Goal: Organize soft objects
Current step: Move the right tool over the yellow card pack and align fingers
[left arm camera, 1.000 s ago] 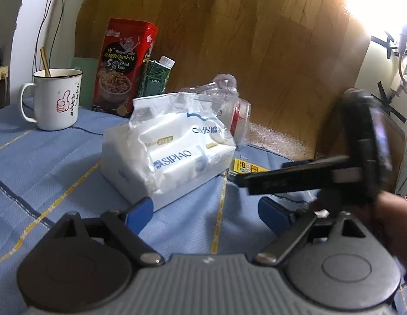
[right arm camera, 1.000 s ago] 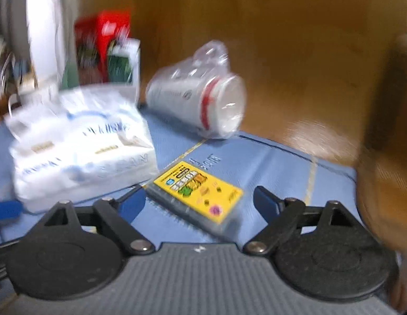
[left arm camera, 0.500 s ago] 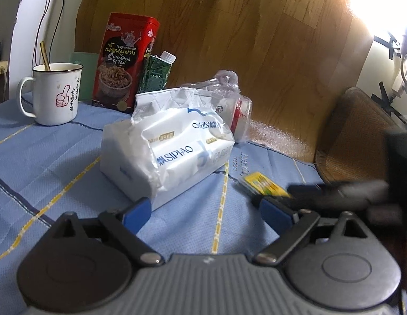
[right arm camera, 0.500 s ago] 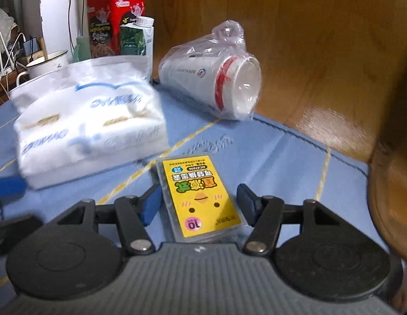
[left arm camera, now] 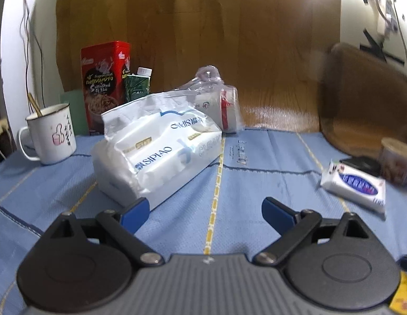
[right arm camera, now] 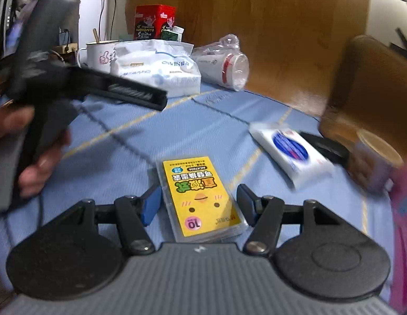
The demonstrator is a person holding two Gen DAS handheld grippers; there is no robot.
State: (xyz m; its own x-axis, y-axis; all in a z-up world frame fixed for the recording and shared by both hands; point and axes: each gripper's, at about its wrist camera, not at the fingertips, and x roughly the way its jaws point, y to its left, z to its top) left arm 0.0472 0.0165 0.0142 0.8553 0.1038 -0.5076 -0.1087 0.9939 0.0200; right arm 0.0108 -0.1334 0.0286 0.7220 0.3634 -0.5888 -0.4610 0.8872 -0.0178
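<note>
The right gripper (right arm camera: 198, 204) holds the yellow tissue pack (right arm camera: 201, 197) by its sides, low over the blue cloth (right arm camera: 177, 131). The pack is slick, so it could slip out. The left gripper (left arm camera: 206, 210) is wide open and empty, its left tip near the big tissue bag (left arm camera: 156, 147), which it could bump.

The left gripper (left arm camera: 206, 211) hung open over the blue cloth (left arm camera: 250, 183) — the big tissue pack (left arm camera: 158, 149) at eleven o'clock, a small wipes packet (left arm camera: 354, 183) at two.

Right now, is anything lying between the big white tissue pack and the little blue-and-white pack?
No. In the left wrist view only bare blue tablecloth separates the big tissue pack from the small blue-and-white pack.
</note>
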